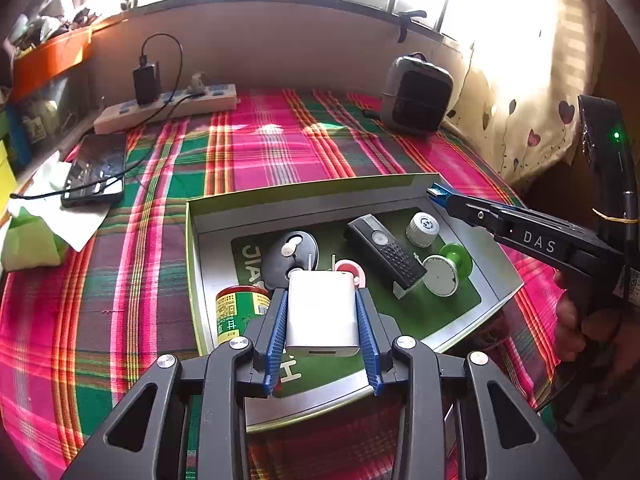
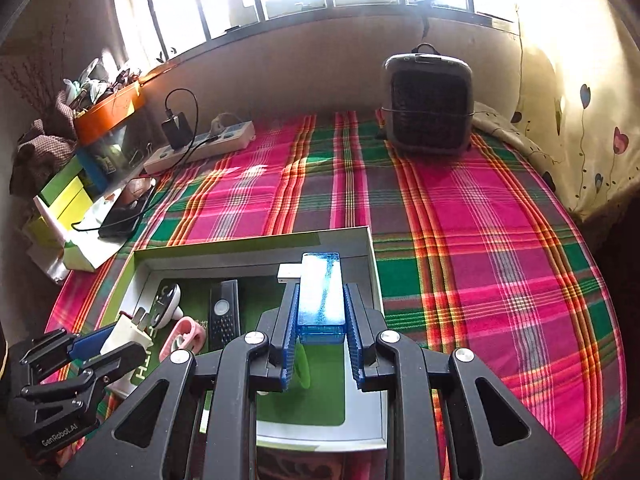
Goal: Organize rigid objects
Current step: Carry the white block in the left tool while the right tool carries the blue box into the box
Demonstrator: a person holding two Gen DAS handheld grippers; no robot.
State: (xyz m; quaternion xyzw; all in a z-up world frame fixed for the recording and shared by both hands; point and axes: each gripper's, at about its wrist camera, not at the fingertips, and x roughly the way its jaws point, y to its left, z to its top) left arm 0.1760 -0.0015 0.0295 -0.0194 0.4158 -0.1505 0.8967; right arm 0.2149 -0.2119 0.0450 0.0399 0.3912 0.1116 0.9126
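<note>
My left gripper (image 1: 321, 294) is shut on a white plug-in charger (image 1: 322, 320), prongs pointing away, over the near end of an open box (image 1: 312, 194) with a green floor. Inside lie a black remote (image 1: 386, 250), a black round disc (image 1: 294, 250), a white cap (image 1: 423, 225), a green-and-white spool (image 1: 448, 270), a pink piece (image 1: 352, 270) and a green-labelled jar (image 1: 238, 310). My right gripper (image 2: 322, 286) is shut on a blue translucent USB stick (image 2: 321, 296) above the box's far right corner (image 2: 368, 240). The left gripper (image 2: 116, 340) also shows at the lower left of the right wrist view.
The box rests on a pink-and-green plaid cloth (image 2: 480, 240). At the back stand a grey heater (image 2: 428, 104) and a power strip (image 1: 168, 106) with a black charger plugged in. A phone (image 1: 96, 170) on white tissue lies at the left. A hand (image 1: 576, 320) holds the right gripper's handle.
</note>
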